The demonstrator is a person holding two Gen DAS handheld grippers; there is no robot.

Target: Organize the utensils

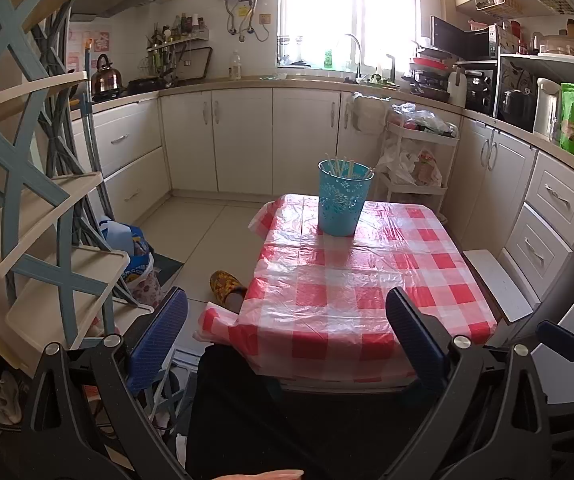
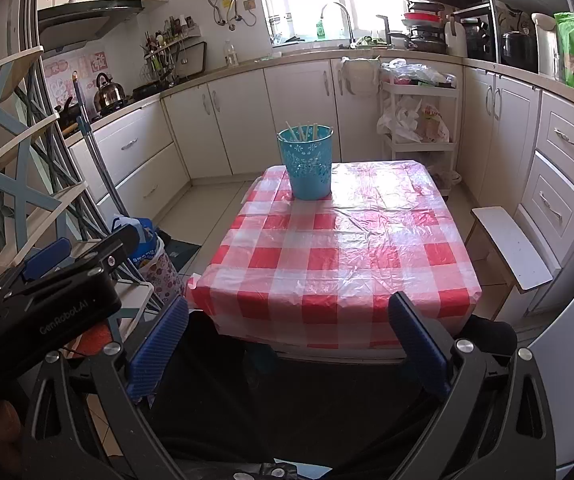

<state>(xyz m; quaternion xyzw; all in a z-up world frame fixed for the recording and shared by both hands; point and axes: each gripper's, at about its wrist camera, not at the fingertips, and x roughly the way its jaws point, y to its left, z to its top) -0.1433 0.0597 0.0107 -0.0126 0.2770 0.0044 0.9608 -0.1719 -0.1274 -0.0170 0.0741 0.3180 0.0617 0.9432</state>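
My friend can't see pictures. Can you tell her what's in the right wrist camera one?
A blue cup holding pale sticks stands at the far end of a table with a red-and-white checked cloth in a kitchen. In front, the right tongs are open and empty. The left tongs show at the left edge.

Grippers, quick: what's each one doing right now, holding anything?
Left gripper: open, holding nothing, short of the table's near edge.
Right gripper: open, holding nothing, also short of the table.

Chopsticks (image 2: 303, 131) mostly inside cup (image 2: 310, 172)
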